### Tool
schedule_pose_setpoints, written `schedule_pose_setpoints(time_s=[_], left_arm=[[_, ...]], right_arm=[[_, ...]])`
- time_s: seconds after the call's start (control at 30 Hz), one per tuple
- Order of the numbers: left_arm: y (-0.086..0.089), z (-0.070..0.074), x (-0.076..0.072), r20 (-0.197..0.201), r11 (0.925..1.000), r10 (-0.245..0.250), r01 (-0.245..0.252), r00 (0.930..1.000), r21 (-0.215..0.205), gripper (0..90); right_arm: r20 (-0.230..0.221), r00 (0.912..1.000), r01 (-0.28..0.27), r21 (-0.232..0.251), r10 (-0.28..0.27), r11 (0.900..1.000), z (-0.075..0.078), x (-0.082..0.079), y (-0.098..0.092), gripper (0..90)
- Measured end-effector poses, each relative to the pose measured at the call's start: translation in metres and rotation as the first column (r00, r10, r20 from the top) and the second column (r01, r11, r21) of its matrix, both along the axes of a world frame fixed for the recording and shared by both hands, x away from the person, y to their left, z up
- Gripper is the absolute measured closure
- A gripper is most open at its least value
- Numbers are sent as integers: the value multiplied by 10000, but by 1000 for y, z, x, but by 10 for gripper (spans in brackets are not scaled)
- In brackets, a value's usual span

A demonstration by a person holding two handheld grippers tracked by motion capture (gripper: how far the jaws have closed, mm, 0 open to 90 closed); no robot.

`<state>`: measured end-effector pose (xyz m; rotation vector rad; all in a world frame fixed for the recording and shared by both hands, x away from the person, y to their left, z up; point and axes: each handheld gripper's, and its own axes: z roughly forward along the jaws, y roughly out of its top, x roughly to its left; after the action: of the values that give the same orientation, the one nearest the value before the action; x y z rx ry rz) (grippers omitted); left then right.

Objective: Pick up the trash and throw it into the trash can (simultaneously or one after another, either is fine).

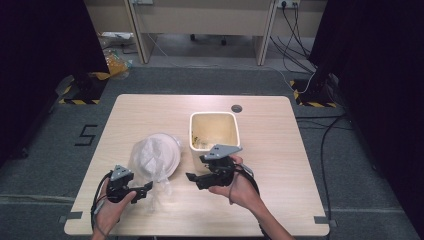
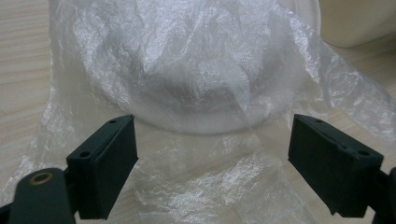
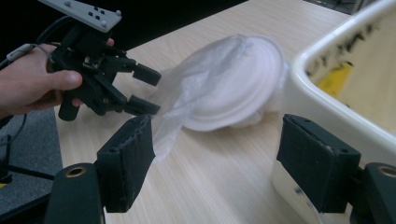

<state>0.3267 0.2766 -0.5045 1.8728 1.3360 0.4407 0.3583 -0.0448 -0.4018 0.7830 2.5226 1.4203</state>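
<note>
Your left gripper (image 1: 145,190) and right gripper (image 1: 194,179) are both released. The white plastic-wrapped plates (image 1: 156,155) sit just left of the cream square bin (image 1: 214,131), between them.

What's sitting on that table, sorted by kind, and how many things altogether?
White plates wrapped in a clear plastic bag: 1 bundle; I cannot tell how many plates are stacked inside
Cream square bin: 1
Handheld grippers: 2, the left gripper and the right gripper, both open
Total: 4
</note>
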Motion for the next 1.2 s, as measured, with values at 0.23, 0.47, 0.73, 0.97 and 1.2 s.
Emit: schedule_pose_setpoints(time_s=[0.23, 0.47, 0.73, 0.97, 1.2], left_arm=[[-3, -3, 1, 0, 9998, -183, 183, 9998, -81, 151], [10, 0, -2, 168, 9994, -129, 135, 9998, -333, 150], [11, 0, -2, 216, 9985, -165, 176, 9996, -515, 150], [15, -4, 1, 170, 9982, -119, 129, 9998, -592, 150], [12, -7, 2, 76, 9981, -182, 186, 9998, -579, 151]], right_arm=[[-51, 9990, -443, -199, 442, 9988, 4, 15, 55, 268], [-161, 9997, -216, -935, 202, 9954, 2, 39, 99, 268], [-100, 9973, 707, -1257, -725, 9895, 1, 74, 142, 272], [-127, 9886, 1451, -1855, -1500, 9719, -16, 101, 169, 277], [-190, 9797, 1894, -2383, -1996, 9525, -33, 117, 182, 282]])
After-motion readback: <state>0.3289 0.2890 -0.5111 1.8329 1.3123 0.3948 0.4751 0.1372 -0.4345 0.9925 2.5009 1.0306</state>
